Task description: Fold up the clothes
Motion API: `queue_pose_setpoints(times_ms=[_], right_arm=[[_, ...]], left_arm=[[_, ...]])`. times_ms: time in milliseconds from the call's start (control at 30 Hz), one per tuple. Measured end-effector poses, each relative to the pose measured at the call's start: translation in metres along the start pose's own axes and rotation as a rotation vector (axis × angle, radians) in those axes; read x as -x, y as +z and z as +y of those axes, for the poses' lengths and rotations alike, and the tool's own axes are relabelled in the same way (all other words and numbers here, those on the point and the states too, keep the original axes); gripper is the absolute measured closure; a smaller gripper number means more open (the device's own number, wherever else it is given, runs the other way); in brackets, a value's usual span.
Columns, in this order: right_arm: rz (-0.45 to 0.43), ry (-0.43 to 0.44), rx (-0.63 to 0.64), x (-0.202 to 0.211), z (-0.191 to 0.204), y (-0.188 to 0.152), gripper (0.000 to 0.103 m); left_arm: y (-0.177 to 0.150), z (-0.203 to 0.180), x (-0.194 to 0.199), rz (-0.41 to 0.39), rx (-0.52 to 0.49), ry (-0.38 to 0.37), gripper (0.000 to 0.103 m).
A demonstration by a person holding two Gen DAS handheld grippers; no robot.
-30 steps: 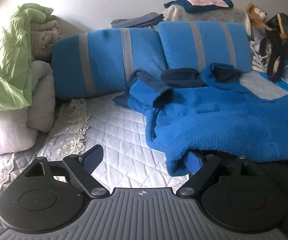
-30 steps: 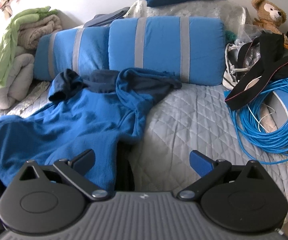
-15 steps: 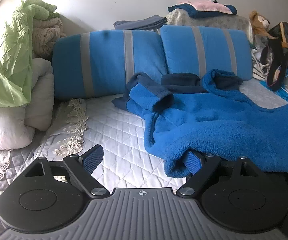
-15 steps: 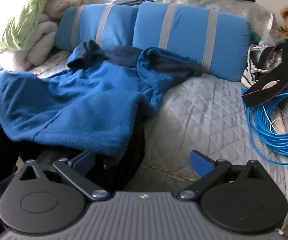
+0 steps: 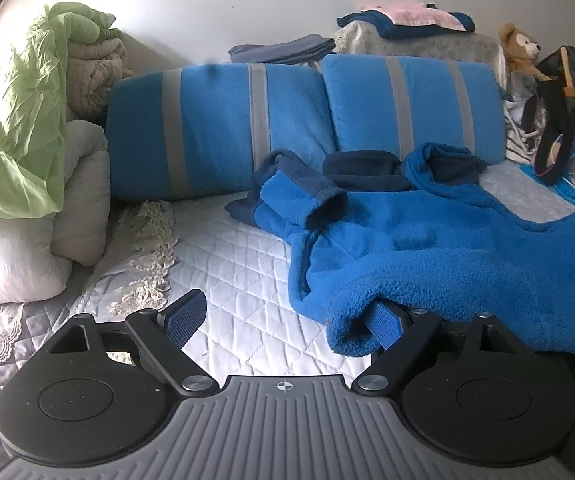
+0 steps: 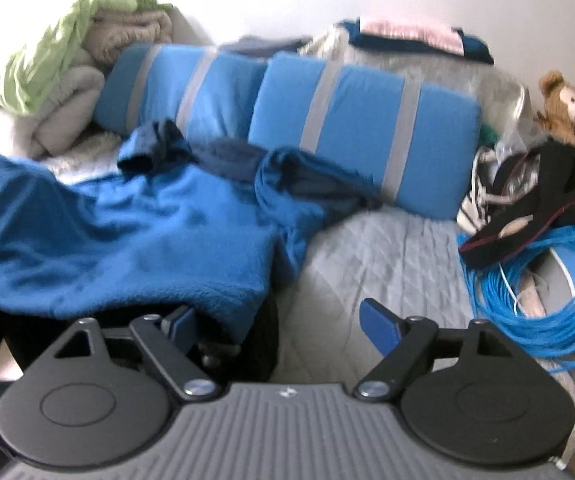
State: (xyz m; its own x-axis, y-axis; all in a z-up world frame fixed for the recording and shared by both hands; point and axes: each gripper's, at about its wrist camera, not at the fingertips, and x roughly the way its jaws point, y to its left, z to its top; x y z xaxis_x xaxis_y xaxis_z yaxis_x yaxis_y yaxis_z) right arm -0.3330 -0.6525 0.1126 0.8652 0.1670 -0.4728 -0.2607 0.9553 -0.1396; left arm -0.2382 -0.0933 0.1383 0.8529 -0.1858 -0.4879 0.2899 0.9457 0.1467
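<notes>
Fleece hem drapes over one blue pad of each tool: left tool [image 5: 283,320] and right tool [image 6: 283,324] both gape wide, clamping nothing. One blue fleece top [image 5: 447,252] sprawls unfolded mid-frame on the quilted bed [image 5: 239,264], sleeves bunched toward the two striped pillows [image 5: 411,104] upper centre. Judged step: taking the near hem corners. Next needs both tools to close on the hem. Also: one cable coil [image 6: 535,292] at right, one teddy [image 6: 567,110] upper right.
</notes>
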Motion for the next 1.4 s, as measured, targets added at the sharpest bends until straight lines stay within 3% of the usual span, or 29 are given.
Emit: queue_pose_setpoints(times_ms=[300, 400, 500, 567, 600, 733, 800, 867, 967, 1133, 1400], right_arm=[[-0.021, -0.077, 0.212, -0.005, 0.036, 0.021, 0.027], [-0.002, -0.088, 0.288, -0.007, 0.047, 0.024, 0.042], [0.0, -0.111, 0.33, -0.008, 0.054, 0.026, 0.063], [0.001, -0.126, 0.357, -0.008, 0.059, 0.028, 0.089], [0.002, -0.134, 0.371, -0.008, 0.061, 0.028, 0.091], [-0.007, -0.165, 0.382, -0.007, 0.065, 0.032, 0.095], [-0.015, -0.185, 0.342, -0.008, 0.059, 0.034, 0.096], [-0.014, -0.2, 0.303, -0.01, 0.052, 0.038, 0.096], [-0.011, -0.211, 0.262, -0.01, 0.043, 0.043, 0.096], [-0.009, -0.21, 0.232, -0.009, 0.032, 0.054, 0.096], [-0.026, -0.224, 0.291, -0.005, 0.021, 0.076, 0.096]], left_arm=[[0.003, -0.004, 0.0, -0.01, -0.006, 0.006, 0.017], [0.004, -0.005, 0.001, -0.016, -0.011, 0.009, 0.017], [0.004, -0.005, 0.001, -0.022, -0.011, 0.019, 0.017], [0.003, -0.005, 0.0, -0.026, -0.01, 0.025, 0.017], [0.003, -0.005, 0.0, -0.028, -0.004, 0.036, 0.017], [0.002, -0.004, -0.005, -0.029, 0.021, 0.077, 0.019], [0.004, -0.002, -0.006, -0.01, 0.052, 0.038, 0.035], [0.005, 0.0, -0.008, 0.011, 0.085, -0.009, 0.067], [0.01, 0.0, -0.005, 0.009, 0.066, -0.018, 0.083], [0.028, 0.001, 0.005, -0.016, -0.012, 0.008, 0.092], [0.044, -0.024, 0.009, -0.004, -0.276, 0.095, 0.093]])
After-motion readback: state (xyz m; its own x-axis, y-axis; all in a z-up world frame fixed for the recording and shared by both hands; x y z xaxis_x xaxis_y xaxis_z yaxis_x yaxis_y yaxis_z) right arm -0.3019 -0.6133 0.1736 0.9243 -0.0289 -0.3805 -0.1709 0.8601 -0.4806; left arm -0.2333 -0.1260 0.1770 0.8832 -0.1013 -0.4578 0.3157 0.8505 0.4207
